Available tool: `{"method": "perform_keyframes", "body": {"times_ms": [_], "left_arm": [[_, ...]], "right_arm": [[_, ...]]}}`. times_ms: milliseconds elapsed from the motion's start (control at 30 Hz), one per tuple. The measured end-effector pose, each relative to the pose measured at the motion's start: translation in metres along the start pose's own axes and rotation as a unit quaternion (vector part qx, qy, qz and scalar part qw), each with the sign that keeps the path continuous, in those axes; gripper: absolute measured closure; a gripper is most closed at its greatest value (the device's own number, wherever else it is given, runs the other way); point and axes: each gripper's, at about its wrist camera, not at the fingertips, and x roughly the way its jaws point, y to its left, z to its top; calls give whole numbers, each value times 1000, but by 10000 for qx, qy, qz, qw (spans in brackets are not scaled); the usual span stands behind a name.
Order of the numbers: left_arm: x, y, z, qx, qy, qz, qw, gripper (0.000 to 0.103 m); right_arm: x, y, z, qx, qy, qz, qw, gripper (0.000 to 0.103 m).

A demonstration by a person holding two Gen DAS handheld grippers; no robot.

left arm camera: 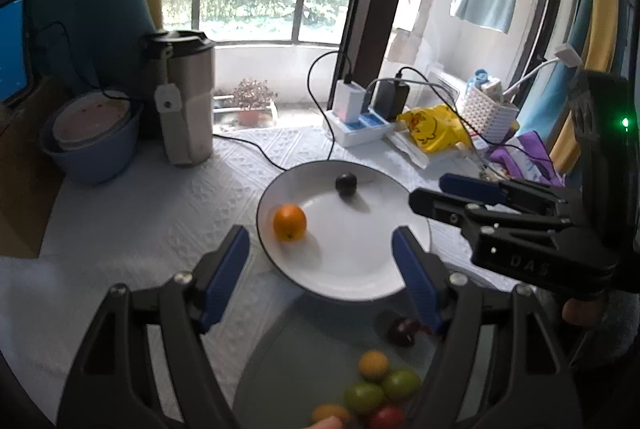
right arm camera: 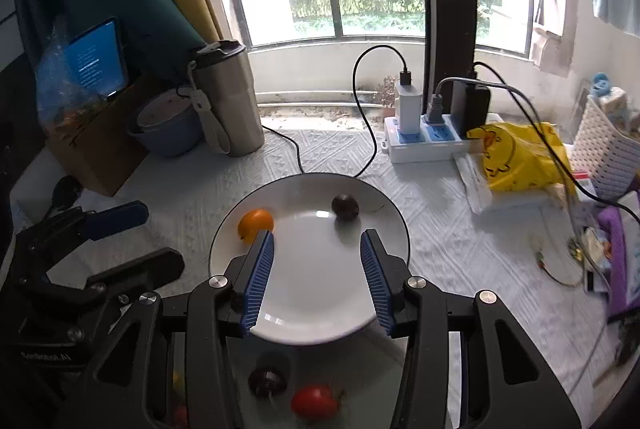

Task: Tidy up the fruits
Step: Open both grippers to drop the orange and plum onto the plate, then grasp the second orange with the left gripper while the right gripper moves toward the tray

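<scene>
Both tools hang open and empty over the fruit plates.

On the white plate [right arm camera: 384, 229], in the middle of the cloth-covered table [right arm camera: 440, 229], an orange [right arm camera: 256, 223] lies by the plate's left rim and a dark plum [right arm camera: 345, 206] toward its far rim, well apart. The left tool [left arm camera: 320, 253] has its blue pads spread wide with nothing between them; the right tool [right arm camera: 317, 261] stands partly open, also gripping nothing. At the near table edge, a grey plate [left arm camera: 280, 369] touches the white one and holds a dark fruit [left arm camera: 403, 331], a yellow one [left arm camera: 373, 365], two green ones [left arm camera: 401, 384] and a red tomato [right arm camera: 314, 402].
</scene>
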Motion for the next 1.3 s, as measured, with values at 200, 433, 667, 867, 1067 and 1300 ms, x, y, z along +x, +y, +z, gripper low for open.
{"method": "perform_keyframes", "body": {"times_ms": [200,433,667,867,1067,1300], "left_arm": [[-36,-9,-18,-33,-216,9,9998,28],[-65,-15,-49,-127,-300,-12,9995,28],[-82,-27,-91,-75,-177,25,9998,28],[-86,-32,-122,-117,-22,-35,9999,28],[-85,-36,-149,-216,116,-70,9997,28],[-82,-39,-168,-200,201,-53,9996,28]], "right_arm": [[-32,8,-20,-27,-151,-58,9999,55],[-60,18,-50,-41,-250,-121,9996,55],[-74,29,-86,0,-150,-115,9998,55],[-82,36,-111,-17,-100,-145,9998,55],[-88,43,-129,-23,-44,-154,9999,55],[-89,48,-147,-24,46,-193,9998,55]]}}
